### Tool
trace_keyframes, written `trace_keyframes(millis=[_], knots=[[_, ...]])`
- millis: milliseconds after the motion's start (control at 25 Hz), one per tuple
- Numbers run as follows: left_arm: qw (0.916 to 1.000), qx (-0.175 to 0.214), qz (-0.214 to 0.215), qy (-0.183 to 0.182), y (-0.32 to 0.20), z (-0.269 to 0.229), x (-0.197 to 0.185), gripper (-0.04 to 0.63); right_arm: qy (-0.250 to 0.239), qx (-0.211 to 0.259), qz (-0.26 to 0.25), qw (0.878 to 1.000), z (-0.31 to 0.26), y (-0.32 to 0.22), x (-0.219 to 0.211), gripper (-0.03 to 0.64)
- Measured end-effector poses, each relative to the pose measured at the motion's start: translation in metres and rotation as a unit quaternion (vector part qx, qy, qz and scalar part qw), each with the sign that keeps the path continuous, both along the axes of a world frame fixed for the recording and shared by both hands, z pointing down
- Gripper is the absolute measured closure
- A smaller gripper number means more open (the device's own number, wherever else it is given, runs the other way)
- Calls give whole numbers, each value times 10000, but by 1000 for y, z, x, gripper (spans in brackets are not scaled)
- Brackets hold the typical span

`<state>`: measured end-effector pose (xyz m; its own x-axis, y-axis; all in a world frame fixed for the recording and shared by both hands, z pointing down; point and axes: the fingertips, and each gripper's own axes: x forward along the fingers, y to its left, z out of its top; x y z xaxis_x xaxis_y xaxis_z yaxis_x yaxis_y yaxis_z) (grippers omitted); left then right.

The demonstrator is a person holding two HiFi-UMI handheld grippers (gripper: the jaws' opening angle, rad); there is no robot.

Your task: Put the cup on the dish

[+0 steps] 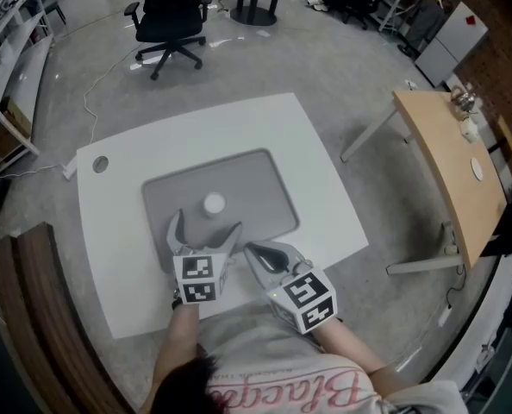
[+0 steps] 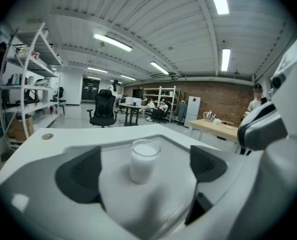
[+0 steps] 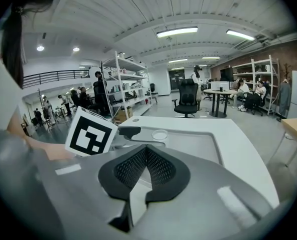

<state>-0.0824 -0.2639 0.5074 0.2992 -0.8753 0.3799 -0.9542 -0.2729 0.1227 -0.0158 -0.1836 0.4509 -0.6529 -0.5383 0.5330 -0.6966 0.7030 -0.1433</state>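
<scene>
Left gripper view alone shows cup (image 2: 144,161) clear of both fingers (image 2: 81,181).

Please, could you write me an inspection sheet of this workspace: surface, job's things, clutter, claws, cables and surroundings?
Surface: white table, a gray dish lies on it.
Job's things: white cup stands upright on the gray dish, near its middle.
Clutter: small round disc at the table's far left corner.
Claws: left claw open, cup just ahead of its jaws, untouched; right claw shut, empty.
Cables: thin cable on the floor beyond the table.
Surroundings: black office chair, wooden table, shelves.
</scene>
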Motion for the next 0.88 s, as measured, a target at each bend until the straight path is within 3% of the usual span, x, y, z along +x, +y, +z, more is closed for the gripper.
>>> trace_keyframes(millis=[40,120,480,880], knots=[[9995,30,-293,-93,5,-5,-11,127,-17,34,10,10000,-1,0,1,615],[9959,151,-852,-261,15,-18,-32,590,-59,96,33,9999,-5,2,4,615],[9927,407,-1134,28,55,-58,-43,595,-147,468,-94,9988,-21,18,14,617],[9914,445,-1227,130,96,-76,-18,595,-267,666,-434,9965,-42,41,27,617]])
